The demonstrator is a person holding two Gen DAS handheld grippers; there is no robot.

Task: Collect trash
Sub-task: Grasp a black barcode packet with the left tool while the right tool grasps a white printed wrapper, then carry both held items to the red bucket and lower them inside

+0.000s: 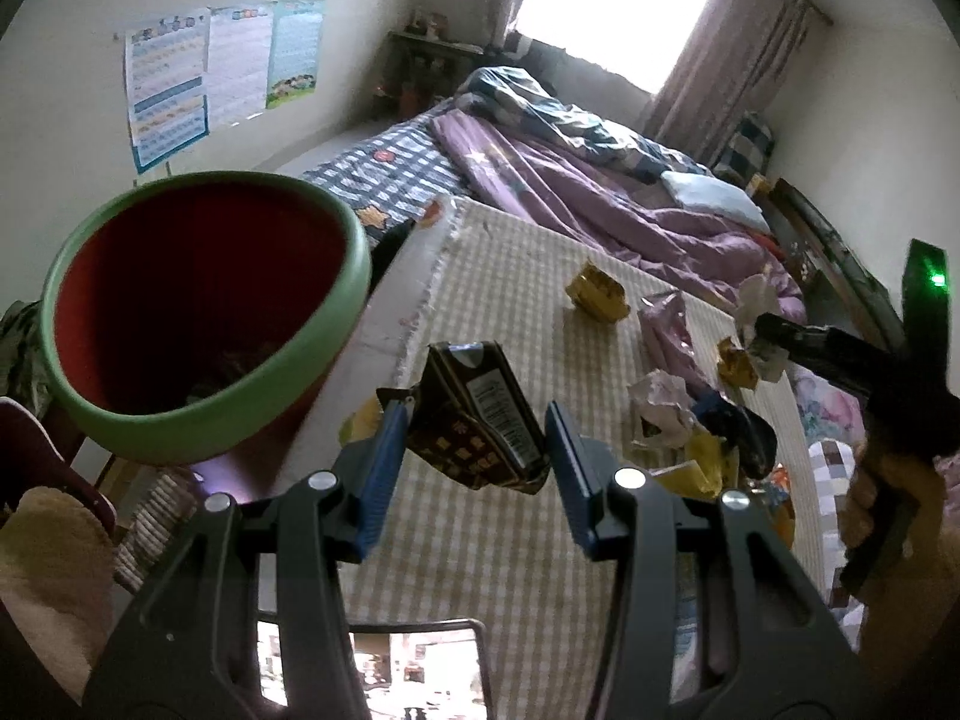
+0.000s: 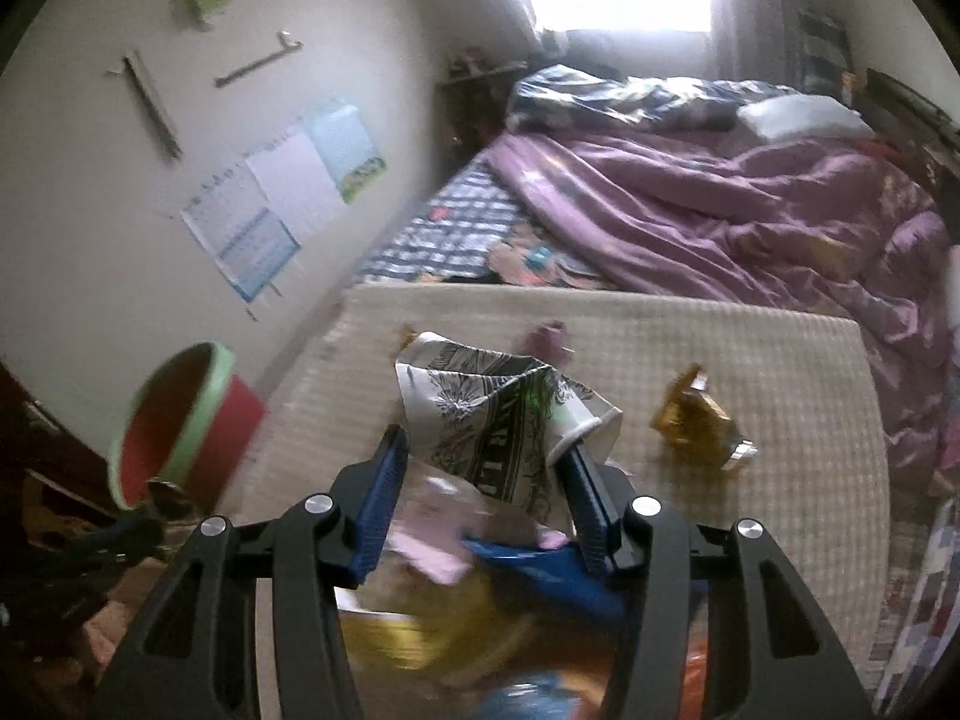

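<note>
litter below right claw (image 2: 480, 468) blurred

Dark brown crumpled foil snack wrapper (image 1: 480, 414): glossy, creased. White crushed paper cup w/ black print (image 2: 504, 414): matt. Red plastic bin w/ green rim (image 1: 204, 318): smooth, semi-matt. Beige checked woven cloth on desk (image 1: 516, 312): rough. Purple quilt on bed (image 2: 720, 210): soft cloth.

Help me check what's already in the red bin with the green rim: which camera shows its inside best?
The left wrist view. There the red bin is large and near, its mouth tipped toward the camera, with dark scraps showing at the bottom. In the right wrist view the bin is small, blurred and side-on at the left edge; its contents cannot be made out.
</note>
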